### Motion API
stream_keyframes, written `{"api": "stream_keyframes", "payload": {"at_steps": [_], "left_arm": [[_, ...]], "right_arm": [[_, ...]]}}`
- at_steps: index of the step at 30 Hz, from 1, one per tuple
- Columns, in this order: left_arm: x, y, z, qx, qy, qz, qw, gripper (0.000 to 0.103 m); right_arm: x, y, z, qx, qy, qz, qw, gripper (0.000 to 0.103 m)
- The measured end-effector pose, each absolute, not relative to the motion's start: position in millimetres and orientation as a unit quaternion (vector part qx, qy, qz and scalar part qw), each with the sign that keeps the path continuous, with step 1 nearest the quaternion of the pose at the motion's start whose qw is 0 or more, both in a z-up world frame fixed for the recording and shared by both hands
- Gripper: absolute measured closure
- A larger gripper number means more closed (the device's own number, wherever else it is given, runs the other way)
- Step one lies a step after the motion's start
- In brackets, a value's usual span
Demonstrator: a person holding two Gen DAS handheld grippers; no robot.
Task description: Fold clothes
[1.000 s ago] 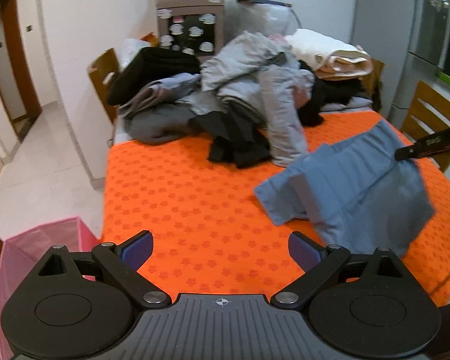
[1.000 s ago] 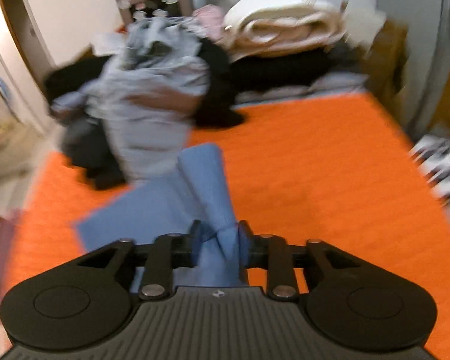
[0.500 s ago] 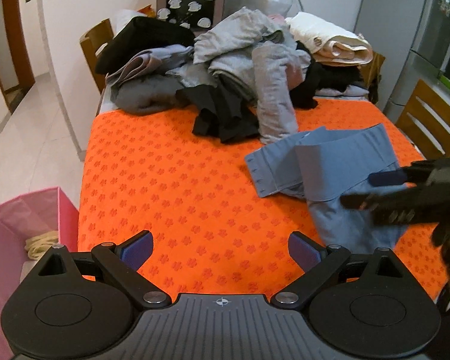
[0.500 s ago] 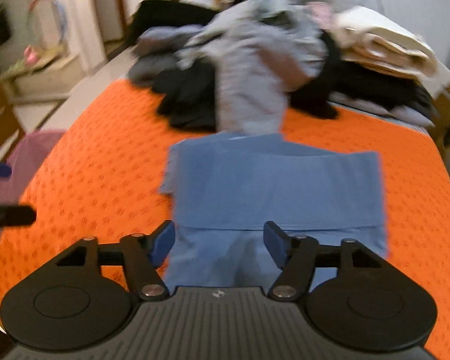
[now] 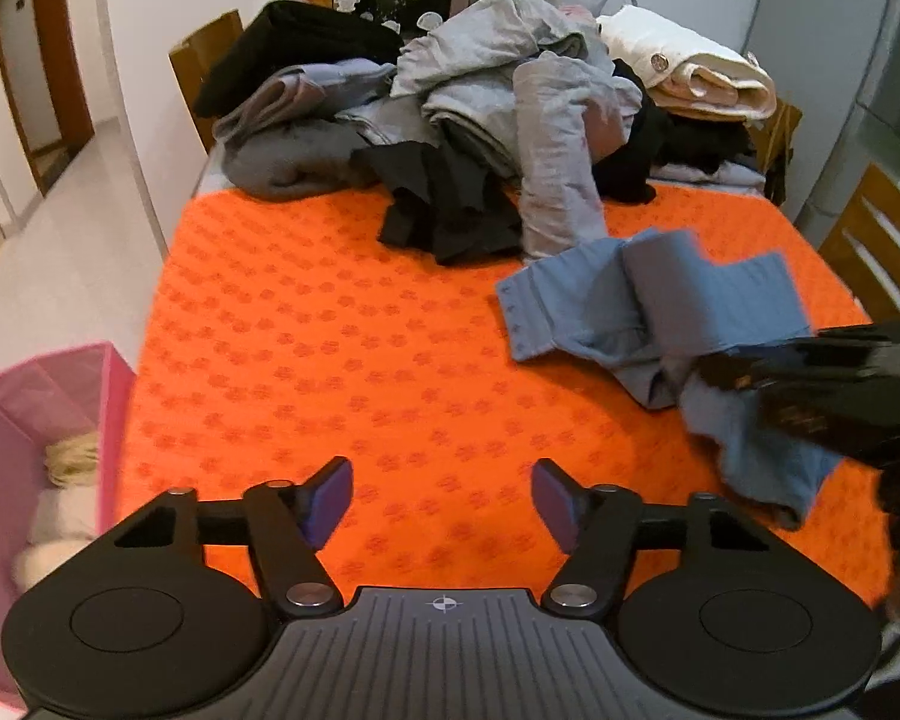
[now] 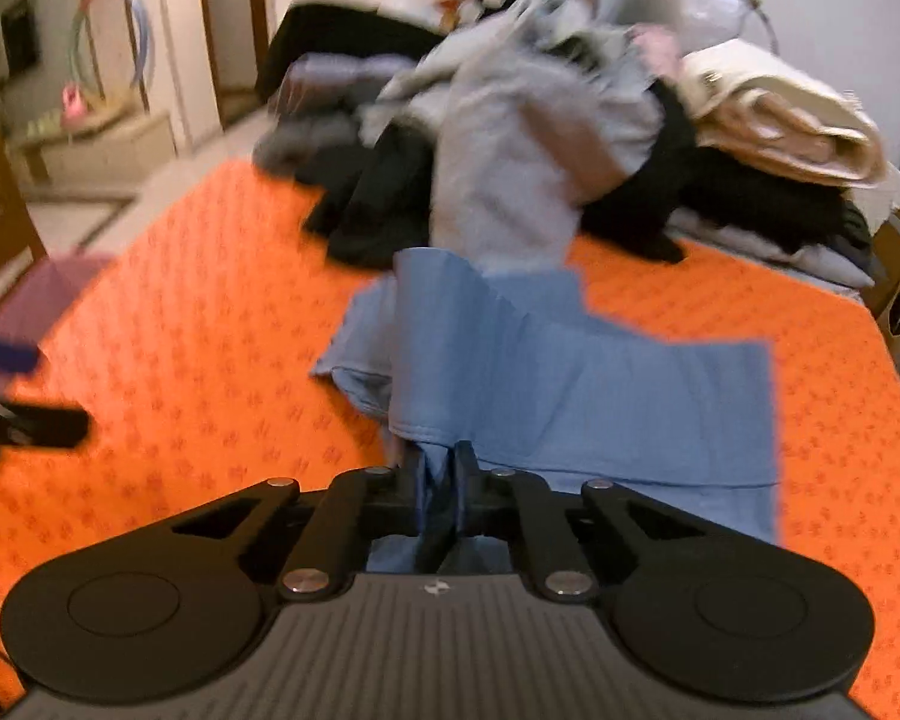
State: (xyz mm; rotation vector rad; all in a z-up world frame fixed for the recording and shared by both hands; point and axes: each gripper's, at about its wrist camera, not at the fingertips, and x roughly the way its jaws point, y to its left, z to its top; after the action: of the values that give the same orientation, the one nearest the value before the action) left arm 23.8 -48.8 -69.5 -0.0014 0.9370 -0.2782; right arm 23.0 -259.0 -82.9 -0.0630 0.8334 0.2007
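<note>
A blue garment [image 5: 678, 312] lies partly folded on the right of the orange tablecloth [image 5: 330, 360]. In the right wrist view my right gripper [image 6: 441, 483] is shut on the near edge of the blue garment [image 6: 600, 384], and a fold of it rises up toward the clothes pile. In the left wrist view the right gripper [image 5: 720, 378] comes in from the right edge over the garment. My left gripper [image 5: 444, 501] stands open above bare cloth near the front, well left of the garment, with nothing between its fingers.
A big pile of grey, black and cream clothes [image 5: 498, 96] fills the far end of the table. A pink fabric bin [image 5: 36, 456] stands on the floor at the left. Wooden chairs [image 5: 870, 252] stand at the right and far left.
My right gripper was open over the garment half a second ago; now it is shut on its near edge and lifting a fold. The left gripper stays open and has shifted little.
</note>
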Motion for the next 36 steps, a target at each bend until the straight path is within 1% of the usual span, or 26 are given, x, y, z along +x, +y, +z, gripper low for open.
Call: {"api": "stream_keyframes", "payload": {"at_steps": [7, 13, 16, 19, 22, 24, 26, 27, 28, 29, 30, 31, 33, 34, 36], "left_arm": [[48.7, -104.3, -91.6, -0.068, 0.467, -0.162, 0.867, 0.036], [66.7, -155.5, -111.9, -0.063, 0.472, -0.153, 0.866, 0.036], [71.4, -168.5, -117.1, -0.072, 0.471, -0.141, 0.868, 0.036], [76.3, -172.8, -122.3, -0.079, 0.467, -0.114, 0.874, 0.036], [81.0, -168.0, -126.7, -0.092, 0.451, -0.074, 0.885, 0.039], [84.8, -164.3, -130.3, -0.102, 0.443, -0.057, 0.889, 0.042], [90.0, -163.0, -134.6, -0.106, 0.441, -0.051, 0.89, 0.055], [92.6, -162.3, -136.7, -0.108, 0.44, -0.048, 0.89, 0.06], [92.4, -163.0, -135.9, -0.107, 0.436, -0.05, 0.892, 0.068], [91.5, -164.0, -134.4, -0.105, 0.432, -0.053, 0.894, 0.082], [90.7, -165.0, -132.9, -0.103, 0.428, -0.056, 0.896, 0.092], [89.9, -166.0, -131.4, -0.101, 0.424, -0.059, 0.898, 0.097], [88.2, -168.1, -128.4, -0.097, 0.415, -0.065, 0.902, 0.099], [87.3, -169.1, -126.9, -0.095, 0.411, -0.068, 0.904, 0.099], [84.0, -169.3, -120.4, -0.089, 0.401, -0.073, 0.909, 0.099]], "right_arm": [[4.9, -342.0, -35.9, 0.049, 0.379, 0.083, 0.92, 0.093], [-11.0, -419.9, -19.9, 0.08, 0.361, 0.036, 0.928, 0.094], [-15.8, -460.6, -16.1, 0.09, 0.352, 0.003, 0.932, 0.094], [-20.4, -504.5, -26.4, 0.111, 0.362, -0.036, 0.925, 0.094], [-25.7, -548.8, -48.9, 0.136, 0.379, -0.078, 0.912, 0.094], [-30.5, -567.1, -67.0, 0.148, 0.392, -0.098, 0.903, 0.098], [-32.9, -581.0, -83.9, 0.146, 0.405, -0.115, 0.895, 0.102], [-34.9, -584.7, -90.4, 0.144, 0.408, -0.12, 0.893, 0.102], [-34.8, -588.5, -95.8, 0.144, 0.413, -0.122, 0.891, 0.102], [-33.6, -592.0, -100.5, 0.144, 0.417, -0.124, 0.889, 0.102], [-32.7, -594.8, -104.3, 0.142, 0.42, -0.124, 0.888, 0.102], [-31.9, -596.0, -105.2, 0.138, 0.421, -0.123, 0.888, 0.102], [-31.3, -594.9, -103.4, 0.133, 0.419, -0.114, 0.891, 0.101], [-30.7, -591.1, -100.4, 0.13, 0.415, -0.107, 0.894, 0.098], [-31.5, -583.1, -94.3, 0.125, 0.41, -0.081, 0.9, 0.097]]}}
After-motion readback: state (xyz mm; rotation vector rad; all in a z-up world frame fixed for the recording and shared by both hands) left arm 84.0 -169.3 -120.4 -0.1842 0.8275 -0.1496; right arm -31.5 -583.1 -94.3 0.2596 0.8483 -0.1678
